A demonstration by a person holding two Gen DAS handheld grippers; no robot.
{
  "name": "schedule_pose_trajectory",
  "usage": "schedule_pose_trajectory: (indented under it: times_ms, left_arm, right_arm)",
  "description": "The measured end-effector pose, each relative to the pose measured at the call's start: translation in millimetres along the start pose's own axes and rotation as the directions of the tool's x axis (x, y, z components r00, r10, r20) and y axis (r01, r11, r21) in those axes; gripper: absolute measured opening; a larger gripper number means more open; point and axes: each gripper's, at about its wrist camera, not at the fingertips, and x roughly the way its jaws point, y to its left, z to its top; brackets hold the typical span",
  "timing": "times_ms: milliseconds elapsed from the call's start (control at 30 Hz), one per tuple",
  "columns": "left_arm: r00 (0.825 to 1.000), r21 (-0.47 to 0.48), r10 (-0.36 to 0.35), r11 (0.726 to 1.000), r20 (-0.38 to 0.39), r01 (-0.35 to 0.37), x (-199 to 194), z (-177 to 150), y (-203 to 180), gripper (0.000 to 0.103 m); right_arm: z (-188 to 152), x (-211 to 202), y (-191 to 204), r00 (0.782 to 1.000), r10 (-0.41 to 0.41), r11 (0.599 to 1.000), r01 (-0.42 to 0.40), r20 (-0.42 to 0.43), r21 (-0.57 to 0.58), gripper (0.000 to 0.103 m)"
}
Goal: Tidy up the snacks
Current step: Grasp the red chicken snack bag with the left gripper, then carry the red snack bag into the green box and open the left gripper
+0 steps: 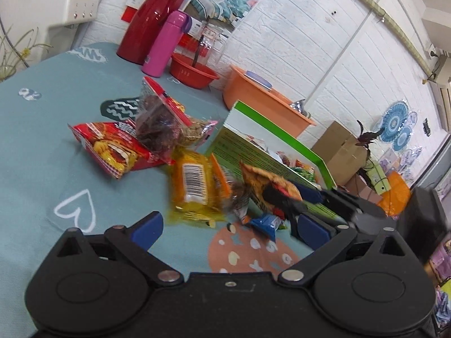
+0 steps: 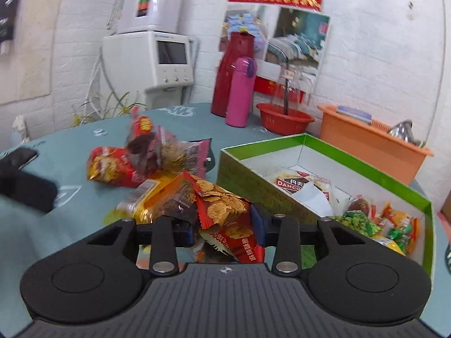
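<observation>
A heap of snack packets lies on the teal tablecloth: a red chip bag (image 1: 112, 146), a clear bag of dark snacks (image 1: 157, 124) and a yellow packet (image 1: 194, 186). A green-rimmed box (image 2: 262, 188) with several snacks inside stands to the right of the heap. My right gripper (image 2: 225, 229) is shut on a red crisp packet (image 2: 222, 208) just left of the box; it also shows in the left wrist view (image 1: 304, 200). My left gripper (image 1: 228, 229) is open and empty, low over the cloth in front of the yellow packet.
At the back stand a red jug (image 1: 152, 19), a pink bottle (image 1: 166, 45), a red basin (image 1: 194, 70) and an orange tub (image 1: 265, 101). Cardboard boxes (image 1: 338, 149) sit beyond the table's right edge. A white appliance (image 2: 169, 62) stands behind the table.
</observation>
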Motion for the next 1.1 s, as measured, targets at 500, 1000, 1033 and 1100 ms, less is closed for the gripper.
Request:
schedule_pose_trajectory:
  times_ms: [500,1000,1033,1100]
  left_arm:
    - [0.966,0.034,-0.16,0.985,-0.205,0.171,36.9,-27.2,-25.1,0.103]
    - [0.959,0.139,-0.125,0.977,-0.254,0.164,68.0,-32.8,-38.1,0.097]
    - [0.962,0.141,-0.119,0.978,-0.245,0.156,68.3,-33.7,-39.4,0.096]
    - [0.965,0.134,-0.116,0.98,-0.234,0.15,68.7,-34.3,-41.6,0.094]
  right_arm:
    - [-58.4,-87.0,36.6,0.993,0.044,0.998,-0.048,-0.111,-0.03,0.103]
    - [-50.2,-54.8,37.8,0.982,0.115,0.991,-0.104,-0.147,0.082,0.072]
    - [-52.3,-53.0,36.3,0.983,0.112,0.991,-0.099,-0.147,0.092,0.069]
    - [-52.5,-51.1,32.0,0.984,0.11,0.989,-0.094,-0.143,0.117,0.063]
